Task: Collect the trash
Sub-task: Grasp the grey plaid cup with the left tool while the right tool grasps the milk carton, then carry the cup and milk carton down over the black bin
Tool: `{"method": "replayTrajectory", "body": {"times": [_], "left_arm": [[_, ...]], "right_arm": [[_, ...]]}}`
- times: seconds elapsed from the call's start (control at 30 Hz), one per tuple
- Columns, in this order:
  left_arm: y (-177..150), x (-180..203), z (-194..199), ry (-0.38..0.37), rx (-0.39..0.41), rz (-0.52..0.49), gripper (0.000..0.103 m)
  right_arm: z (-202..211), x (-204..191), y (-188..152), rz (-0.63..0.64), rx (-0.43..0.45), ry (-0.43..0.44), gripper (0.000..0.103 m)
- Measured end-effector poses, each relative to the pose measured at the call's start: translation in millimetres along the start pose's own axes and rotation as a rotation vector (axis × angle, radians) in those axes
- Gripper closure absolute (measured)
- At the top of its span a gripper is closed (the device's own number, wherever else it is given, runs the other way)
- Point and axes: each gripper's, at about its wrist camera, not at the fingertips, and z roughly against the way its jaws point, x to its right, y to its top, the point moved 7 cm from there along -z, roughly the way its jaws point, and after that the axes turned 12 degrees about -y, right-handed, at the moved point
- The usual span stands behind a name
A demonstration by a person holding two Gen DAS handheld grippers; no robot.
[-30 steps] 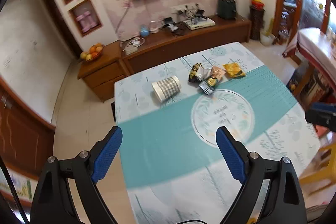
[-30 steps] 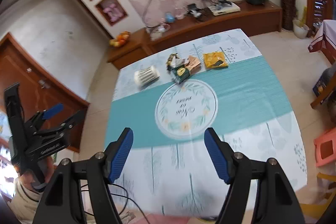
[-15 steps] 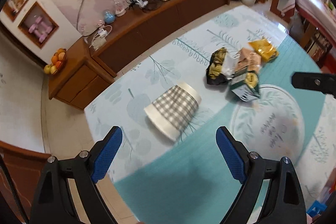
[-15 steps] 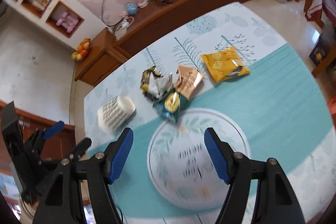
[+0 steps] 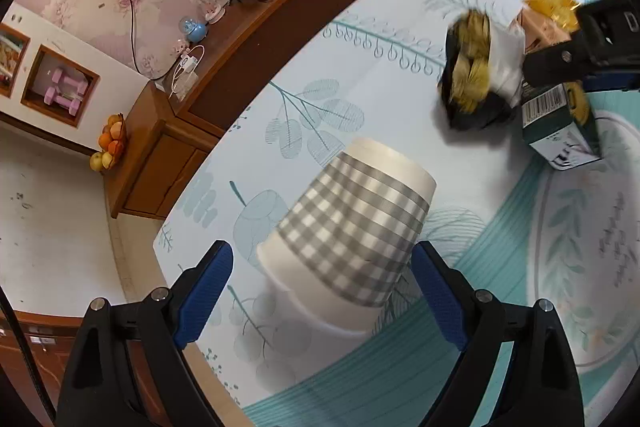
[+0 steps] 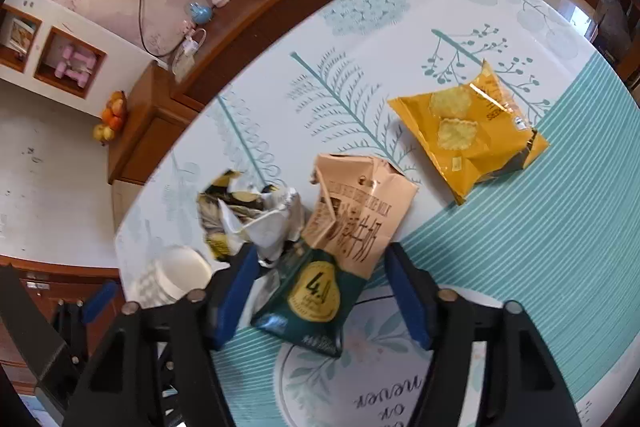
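On the tablecloth, left wrist view: the left gripper (image 5: pixel 322 281) stands wide, its blue pads either side of the checked bin (image 5: pixel 352 227) and clear of it.
Checked bin: a small tapered tub lying on its side on the table (image 5: pixel 400 39), grey-and-white gingham band round a plain cream wall, smooth and rigid by the look of it; it seems the likely container for the rubbish.
Beyond it: a crumpled black-and-gold wrapper (image 5: pixel 472 83) and the dark green carton (image 5: pixel 560 131), with the other gripper's black body over them.

On the same cloth, right wrist view: the right gripper (image 6: pixel 320 291) has just been closing, jaws now at a middling width, with the dark green carton (image 6: pixel 312 299) and the lower end of the peach carton (image 6: pixel 356 215) between the pads; no pad is seen pressing yet.
Materials: both cartons are flattened, creased card; the crumpled wrapper (image 6: pixel 248 219) is thin foil-lined film; the yellow crisp bag (image 6: pixel 468 135) is glossy, lying flat and apart from the pile.
Step in hand: reaching, both hands poised over their first pick.
Next move, as I judge it: the right jaws must narrow on the thin cartons, which may slide apart; the left must close on the bin's curved wall and stand it upright.
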Motion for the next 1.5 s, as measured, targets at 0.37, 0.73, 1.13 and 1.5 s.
{"method": "replayTrajectory", "body": {"times": [0.37, 0.73, 1.13, 1.5], "left_arm": [[12.2, 7.0, -22.7, -0.01, -0.027, -0.017, 0.026], [0.5, 15.7, -7.1, -0.042, -0.009, -0.002, 0.046], [-43.7, 52.9, 42.9, -0.308, 0.01, 0.165, 0.061], [-87.7, 86.3, 132.7, -0.437, 0.116, 0.33, 0.063]], "right_arm": [[4.8, 9.2, -19.1, 0.027, 0.003, 0.01, 0.062], [17.6, 25.0, -45.6, 0.031, -0.019, 0.045, 0.067], [55.6, 48.6, -91.4, 0.058, -0.008, 0.094, 0.068], [114.4, 94.3, -128.5, 0.061, 0.031, 0.184, 0.068]]}}
